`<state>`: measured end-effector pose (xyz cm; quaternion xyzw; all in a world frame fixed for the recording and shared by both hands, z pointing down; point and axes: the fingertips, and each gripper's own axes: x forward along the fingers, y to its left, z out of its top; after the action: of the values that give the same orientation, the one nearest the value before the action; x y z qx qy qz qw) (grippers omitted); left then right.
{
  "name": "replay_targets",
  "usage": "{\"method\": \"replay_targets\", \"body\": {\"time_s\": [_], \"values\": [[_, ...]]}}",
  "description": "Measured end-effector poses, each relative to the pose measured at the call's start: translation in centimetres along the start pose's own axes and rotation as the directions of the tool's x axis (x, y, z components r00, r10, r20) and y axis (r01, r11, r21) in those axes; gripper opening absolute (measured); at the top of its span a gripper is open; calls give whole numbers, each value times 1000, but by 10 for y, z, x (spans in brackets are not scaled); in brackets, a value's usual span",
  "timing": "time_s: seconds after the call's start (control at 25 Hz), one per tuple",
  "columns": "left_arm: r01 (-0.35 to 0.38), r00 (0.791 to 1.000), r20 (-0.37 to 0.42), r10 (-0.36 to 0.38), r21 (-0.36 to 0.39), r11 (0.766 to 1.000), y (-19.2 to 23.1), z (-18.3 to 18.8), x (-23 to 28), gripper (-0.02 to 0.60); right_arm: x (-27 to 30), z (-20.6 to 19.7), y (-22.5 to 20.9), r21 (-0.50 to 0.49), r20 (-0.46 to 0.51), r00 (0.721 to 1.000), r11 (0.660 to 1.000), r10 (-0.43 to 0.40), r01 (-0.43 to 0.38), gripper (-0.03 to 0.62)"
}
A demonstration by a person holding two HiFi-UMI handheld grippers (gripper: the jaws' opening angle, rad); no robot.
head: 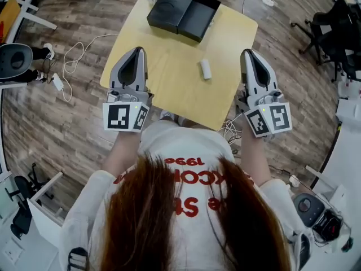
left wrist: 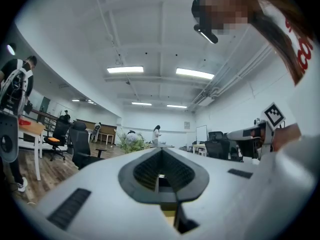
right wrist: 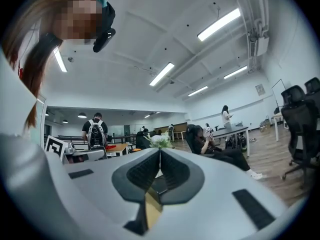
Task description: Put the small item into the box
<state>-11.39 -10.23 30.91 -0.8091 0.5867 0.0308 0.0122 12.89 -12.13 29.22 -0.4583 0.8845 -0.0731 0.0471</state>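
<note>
Two grippers, head view: the left gripper [head: 137, 51] and the right gripper [head: 249, 53] are held above the near edge of a yellow table [head: 169, 66], one at each side, tips pointed away from the person.
Small item, head view: a white oblong piece [head: 206, 69] is seen lying flat on the table top, right of the middle, nearer to the right gripper than to the left; it is touched by neither.
Box, head view: a black box [head: 199, 17] is set open at the far edge of the table, well apart from the small item; its lid [head: 171, 7] is laid just beside it on the left, touching it.
Floor, head view: a white cable [head: 76, 54] is seen looped on the wood floor left of the table.
Left gripper, left gripper view: the jaws [left wrist: 161, 150] are seen clenched together, with nothing caught between them; they are aimed out across the room.
Right gripper, right gripper view: the jaws [right wrist: 160, 150] are likewise pressed tip to tip, empty, and aimed into the room, where a seated person [right wrist: 212, 145] is seen.
</note>
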Motion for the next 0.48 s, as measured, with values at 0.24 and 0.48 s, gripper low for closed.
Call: {"method": "replay_targets", "body": {"time_s": [0.24, 0.48], "values": [[-14, 1000, -26, 13, -8, 1000, 2, -11, 17, 6, 19, -18, -9, 35, -56, 998, 999, 19, -17, 6], [43, 997, -61, -45, -34, 998, 4, -31, 32, 6, 27, -50, -13, 66, -136, 990, 997, -35, 44, 8]]}}
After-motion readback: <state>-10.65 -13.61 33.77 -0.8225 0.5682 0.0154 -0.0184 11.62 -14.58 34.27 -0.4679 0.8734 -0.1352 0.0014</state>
